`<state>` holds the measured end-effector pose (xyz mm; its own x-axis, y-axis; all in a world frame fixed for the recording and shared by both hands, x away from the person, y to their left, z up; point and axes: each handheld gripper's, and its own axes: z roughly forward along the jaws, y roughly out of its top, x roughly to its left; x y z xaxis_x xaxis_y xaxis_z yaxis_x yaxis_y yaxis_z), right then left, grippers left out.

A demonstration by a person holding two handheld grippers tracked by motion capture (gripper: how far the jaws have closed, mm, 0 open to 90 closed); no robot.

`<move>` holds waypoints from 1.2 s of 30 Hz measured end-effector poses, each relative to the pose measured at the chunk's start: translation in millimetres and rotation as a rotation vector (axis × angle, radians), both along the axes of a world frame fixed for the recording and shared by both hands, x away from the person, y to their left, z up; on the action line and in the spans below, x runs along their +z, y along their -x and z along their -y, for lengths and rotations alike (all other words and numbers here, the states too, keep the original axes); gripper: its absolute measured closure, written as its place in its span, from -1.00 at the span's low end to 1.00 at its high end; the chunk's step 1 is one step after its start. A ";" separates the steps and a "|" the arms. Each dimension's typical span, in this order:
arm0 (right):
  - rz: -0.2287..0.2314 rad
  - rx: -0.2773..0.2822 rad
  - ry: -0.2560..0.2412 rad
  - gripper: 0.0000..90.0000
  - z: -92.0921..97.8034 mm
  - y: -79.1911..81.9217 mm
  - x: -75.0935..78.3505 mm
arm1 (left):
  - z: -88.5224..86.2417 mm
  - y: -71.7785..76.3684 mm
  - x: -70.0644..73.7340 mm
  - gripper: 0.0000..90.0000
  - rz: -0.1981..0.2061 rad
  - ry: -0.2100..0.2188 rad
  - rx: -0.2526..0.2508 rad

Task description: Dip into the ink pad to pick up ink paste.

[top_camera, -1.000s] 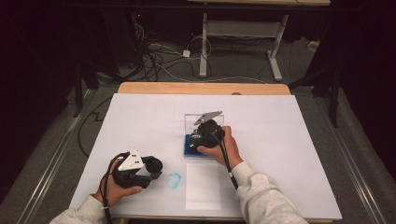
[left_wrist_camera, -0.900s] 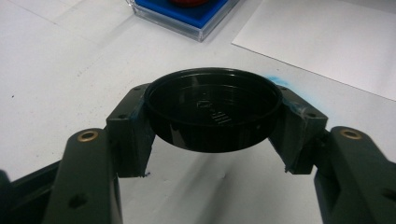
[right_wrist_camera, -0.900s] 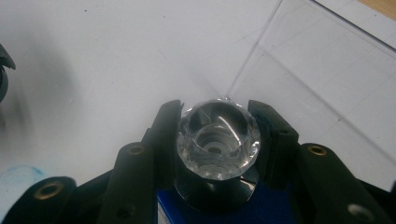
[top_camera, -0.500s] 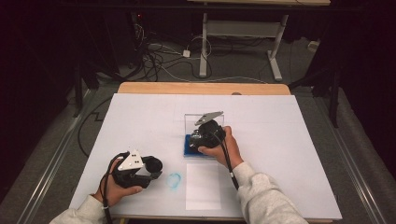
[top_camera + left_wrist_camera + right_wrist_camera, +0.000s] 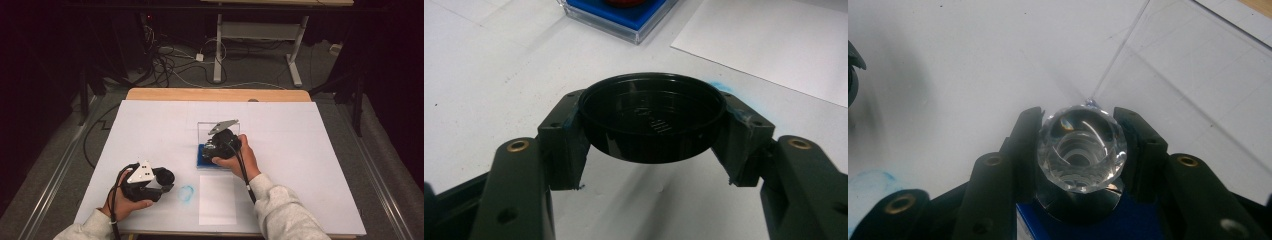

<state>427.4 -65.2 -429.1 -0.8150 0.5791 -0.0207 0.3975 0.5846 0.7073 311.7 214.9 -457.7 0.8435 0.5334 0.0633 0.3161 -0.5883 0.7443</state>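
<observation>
My left gripper (image 5: 651, 125) is shut on a black round cap (image 5: 651, 112), held open side up just above the table. In the high view the left gripper (image 5: 167, 181) is near the front left. The right gripper (image 5: 1080, 145) is shut on a clear faceted glass piece (image 5: 1080, 150) with a dark round part (image 5: 1075, 206) under it. This sits over a blue case (image 5: 1088, 227) whose clear lid (image 5: 1198, 90) stands open. In the high view the right gripper (image 5: 218, 145) is over the blue case (image 5: 202, 159) at mid-table. The left gripper view shows the blue case (image 5: 634, 15) with something red in it.
A blue smudge (image 5: 186, 193) marks the white table cover (image 5: 310, 135) between the hands. A white paper sheet (image 5: 217, 200) lies near the front edge, below the case. Cables and table legs are on the dark floor beyond the far edge.
</observation>
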 end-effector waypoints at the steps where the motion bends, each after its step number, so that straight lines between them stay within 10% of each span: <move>1: 0.001 0.004 0.002 0.27 0.1 -0.3 0.5 | -0.1 0.0 0.1 -0.18 0.000 0.001 -0.001; 23: 0.150 -0.020 -0.103 0.27 38.8 23.8 92.8 | 0.6 -0.4 0.6 -0.18 0.003 0.003 0.001; 36: 0.095 -0.047 -0.056 0.27 47.6 18.3 66.9 | 2.4 0.5 -0.7 -0.18 -0.006 0.030 0.013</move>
